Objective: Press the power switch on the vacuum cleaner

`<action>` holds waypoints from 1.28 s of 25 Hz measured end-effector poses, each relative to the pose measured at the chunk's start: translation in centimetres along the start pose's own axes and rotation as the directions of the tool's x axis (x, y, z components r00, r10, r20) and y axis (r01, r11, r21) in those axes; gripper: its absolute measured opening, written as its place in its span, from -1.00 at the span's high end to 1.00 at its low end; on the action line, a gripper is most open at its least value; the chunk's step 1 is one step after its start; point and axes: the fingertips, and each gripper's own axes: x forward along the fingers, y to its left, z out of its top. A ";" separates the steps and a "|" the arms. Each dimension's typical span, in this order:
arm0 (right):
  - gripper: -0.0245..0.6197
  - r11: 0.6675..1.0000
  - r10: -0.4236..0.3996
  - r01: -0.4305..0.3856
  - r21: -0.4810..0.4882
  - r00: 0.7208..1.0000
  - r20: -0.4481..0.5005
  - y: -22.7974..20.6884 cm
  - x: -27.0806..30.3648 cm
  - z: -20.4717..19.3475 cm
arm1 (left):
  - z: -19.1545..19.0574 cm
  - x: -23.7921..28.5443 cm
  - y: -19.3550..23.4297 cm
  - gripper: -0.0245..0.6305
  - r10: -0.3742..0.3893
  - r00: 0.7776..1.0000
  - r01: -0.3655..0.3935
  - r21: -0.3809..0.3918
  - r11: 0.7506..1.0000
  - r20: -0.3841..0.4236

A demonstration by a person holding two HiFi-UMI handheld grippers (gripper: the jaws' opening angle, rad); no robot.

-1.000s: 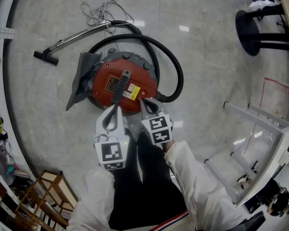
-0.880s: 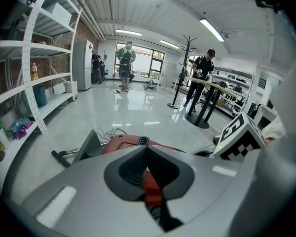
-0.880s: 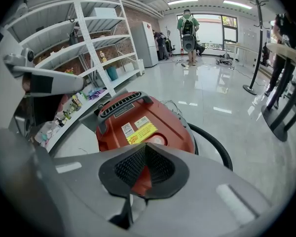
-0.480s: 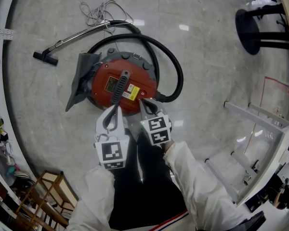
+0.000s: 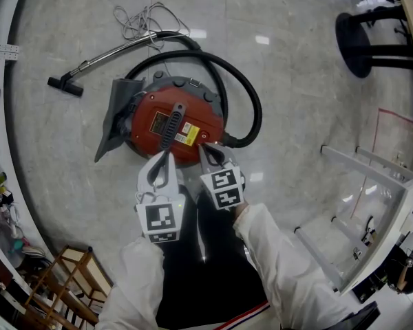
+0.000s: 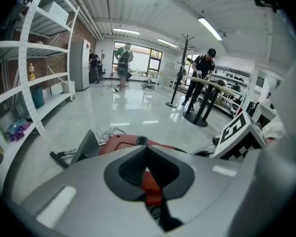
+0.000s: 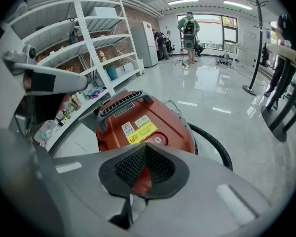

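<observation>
Near the switch [image 7: 158, 140] on the vacuum cleaner [image 5: 210, 119], the right claw [image 5: 205, 148] is pinched closed and empty, apparently for poking; the left claw [image 5: 166, 156] likewise.

vacuum cleaner [image 5: 175, 122] | red round canister, upright | power switch [image 7: 158, 140] | on lid top

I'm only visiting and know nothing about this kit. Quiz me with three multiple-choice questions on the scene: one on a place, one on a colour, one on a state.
1. Where does the vacuum stand?
A) on a shelf
B) on the floor
C) on a table

2. What colour is its body?
A) blue
B) green
C) red

3. How are the right tool's jaws?
A) together, empty
B) wide apart
C) gripping a bottle

Answers:
1 B: the head view shows it on the grey floor.
2 C: its top is red.
3 A: the right gripper view shows the jaws meeting with nothing between them.
</observation>
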 end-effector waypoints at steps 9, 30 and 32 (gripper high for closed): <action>0.92 1.000 0.004 -0.004 0.005 1.000 0.005 -0.1 0.0 0.0 | -0.6 -0.2 0.1 0.93 0.001 1.000 -0.001 -0.004 1.000 -0.009; 0.92 1.000 -0.020 0.020 -0.024 1.000 0.010 0.2 0.4 -0.4 | -1.0 0.0 0.3 0.93 -0.003 1.000 0.003 0.000 1.000 -0.022; 0.92 1.000 -0.018 0.018 -0.022 1.000 0.007 0.2 0.4 -0.4 | -0.9 0.0 0.4 0.93 -0.002 1.000 0.002 0.001 1.000 -0.020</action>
